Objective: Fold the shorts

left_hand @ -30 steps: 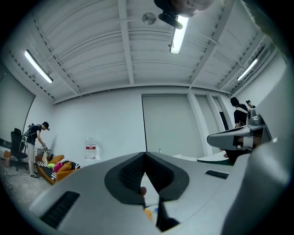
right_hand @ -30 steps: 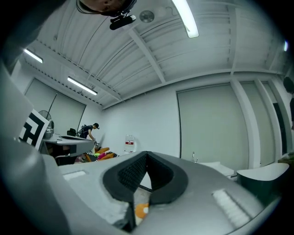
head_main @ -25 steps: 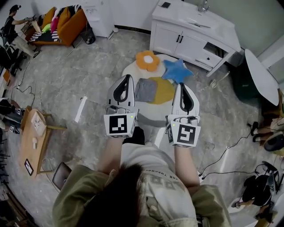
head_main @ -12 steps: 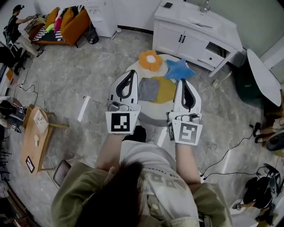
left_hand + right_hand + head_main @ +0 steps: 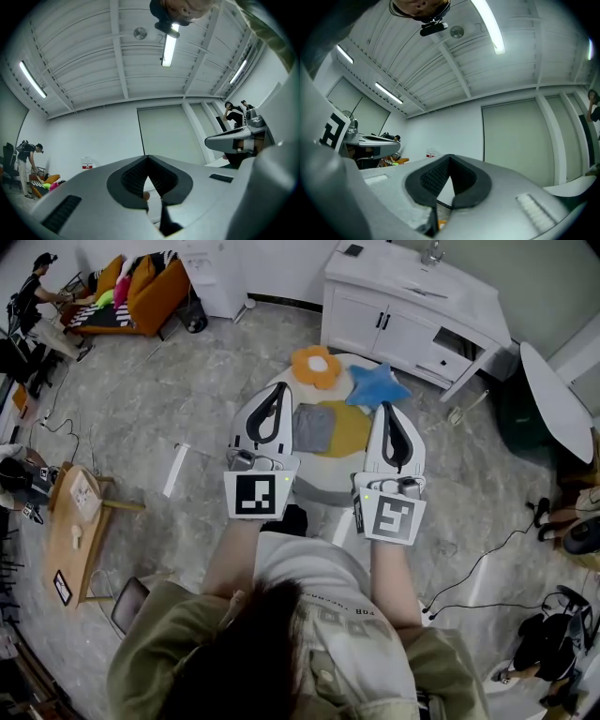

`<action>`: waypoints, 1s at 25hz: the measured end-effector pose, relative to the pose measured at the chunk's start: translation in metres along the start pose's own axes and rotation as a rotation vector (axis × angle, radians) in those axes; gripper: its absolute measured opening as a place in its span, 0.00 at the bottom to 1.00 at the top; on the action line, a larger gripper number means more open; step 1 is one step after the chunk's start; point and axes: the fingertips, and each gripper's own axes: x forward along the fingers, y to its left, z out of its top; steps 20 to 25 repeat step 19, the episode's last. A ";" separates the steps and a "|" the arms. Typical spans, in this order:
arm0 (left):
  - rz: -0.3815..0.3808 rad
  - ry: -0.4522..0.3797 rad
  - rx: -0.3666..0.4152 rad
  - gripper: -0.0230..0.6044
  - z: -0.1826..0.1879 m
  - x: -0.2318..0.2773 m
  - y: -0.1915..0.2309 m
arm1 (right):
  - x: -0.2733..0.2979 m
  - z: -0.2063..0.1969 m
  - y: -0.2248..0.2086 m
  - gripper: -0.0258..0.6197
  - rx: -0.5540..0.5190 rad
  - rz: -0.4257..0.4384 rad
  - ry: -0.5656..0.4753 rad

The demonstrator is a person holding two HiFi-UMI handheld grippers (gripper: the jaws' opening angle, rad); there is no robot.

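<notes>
Left gripper (image 5: 278, 390) and right gripper (image 5: 386, 410) hide (partly) the round table (image 5: 323, 487).

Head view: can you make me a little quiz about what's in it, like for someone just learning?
1. True or false: the left tongs are holding the gray shorts.
2. What shape is the blue cushion on the round table? A: star. B: heart. C: square.
3. Are the right tongs open or shut?

Key: 1 false, as they are shut on nothing and the shorts lie on the table; 2 A; 3 shut.
</notes>
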 end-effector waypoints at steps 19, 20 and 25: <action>-0.019 -0.014 -0.008 0.05 0.002 -0.010 -0.007 | -0.007 0.015 0.004 0.04 -0.047 0.012 -0.016; -0.019 -0.014 -0.008 0.05 0.002 -0.010 -0.007 | -0.007 0.015 0.004 0.04 -0.047 0.012 -0.016; -0.019 -0.014 -0.008 0.05 0.002 -0.010 -0.007 | -0.007 0.015 0.004 0.04 -0.047 0.012 -0.016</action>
